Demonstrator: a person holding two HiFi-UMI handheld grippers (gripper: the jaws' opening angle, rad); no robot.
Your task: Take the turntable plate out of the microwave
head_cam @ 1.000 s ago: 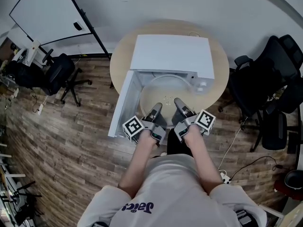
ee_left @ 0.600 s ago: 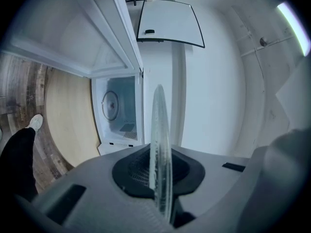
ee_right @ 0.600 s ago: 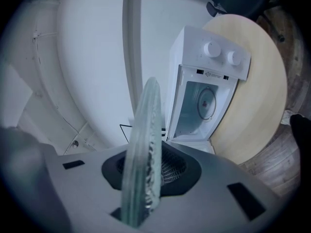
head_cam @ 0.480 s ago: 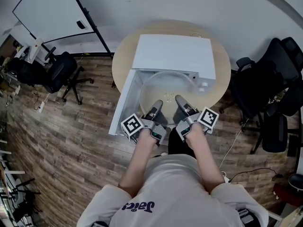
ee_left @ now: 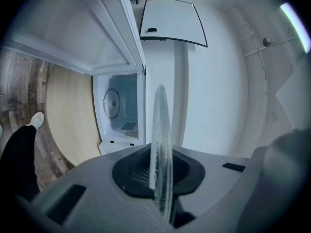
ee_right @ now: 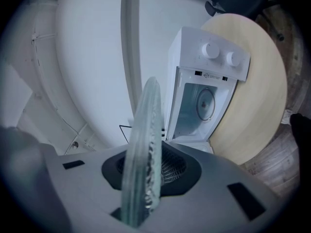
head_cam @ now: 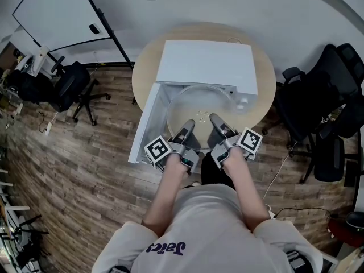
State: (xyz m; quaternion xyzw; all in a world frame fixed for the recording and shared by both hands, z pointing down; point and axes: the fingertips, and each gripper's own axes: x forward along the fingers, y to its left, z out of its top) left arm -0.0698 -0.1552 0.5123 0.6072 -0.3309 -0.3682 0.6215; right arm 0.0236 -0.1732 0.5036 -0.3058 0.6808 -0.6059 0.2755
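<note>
Both grippers pinch the glass turntable plate in front of the open microwave.
Head view: left gripper and right gripper grip its near rim; the upside-down shirt lettering is unclear. Left gripper view: the plate sits edge-on between clamped jaws. Right gripper view: same grip.

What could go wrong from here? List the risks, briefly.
1. Both the left gripper and right gripper pinch the glass plate only at its near rim, so it may slip or tip.
2. The open microwave door stands close at the plate's left; swinging that way could knock it.
</note>
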